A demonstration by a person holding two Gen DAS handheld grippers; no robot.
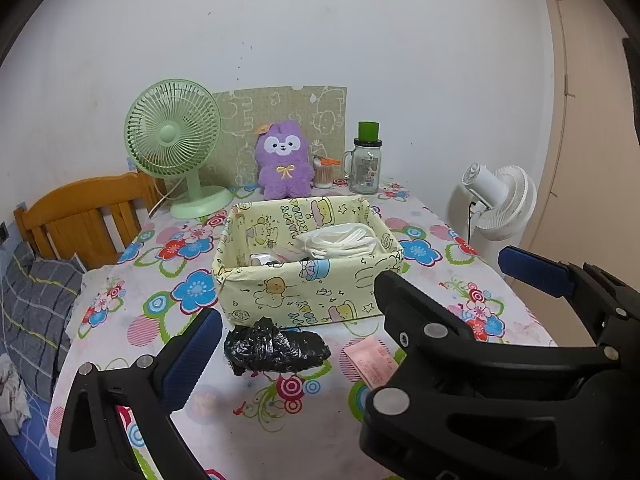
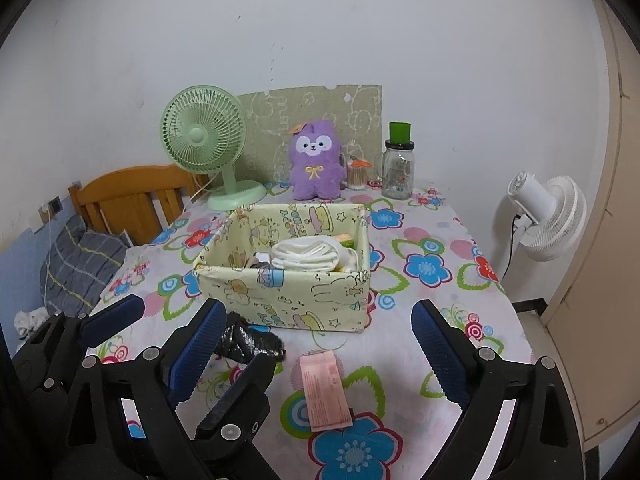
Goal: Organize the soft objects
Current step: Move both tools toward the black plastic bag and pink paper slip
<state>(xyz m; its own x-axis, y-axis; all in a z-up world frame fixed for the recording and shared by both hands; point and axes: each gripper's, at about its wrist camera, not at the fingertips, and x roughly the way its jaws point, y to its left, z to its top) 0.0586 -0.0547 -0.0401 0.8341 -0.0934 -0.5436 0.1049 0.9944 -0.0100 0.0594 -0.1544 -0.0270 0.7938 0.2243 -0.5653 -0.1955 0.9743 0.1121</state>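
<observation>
Pointing forward and tilted down over the tabletop (image 1: 256, 432), the left claw (image 1: 292, 344) has its blue-padded fingers (image 1: 188, 364) spread as wide as they go, with nothing pressed between them. A crumpled black plastic bag (image 1: 276, 347) lies on the flowered cloth in the gap between its fingers, just ahead, touching neither pad as far as can be seen. Beyond the bag stands the yellow cartoon-print fabric box (image 1: 280, 292), holding folded white cloth (image 1: 340, 242) and a few small items.

The right claw (image 2: 320, 354), tilted down alike, is also wide open and empty, its jaws barely widening now. A flat pink packet (image 2: 326, 390) lies on the tabletop between its fingers, untouched. To its left sits the left claw, with the black bag partly hidden behind one finger. The box is straight ahead of the right claw; further back, against the wall, sits a purple plush toy (image 2: 316, 162).
</observation>
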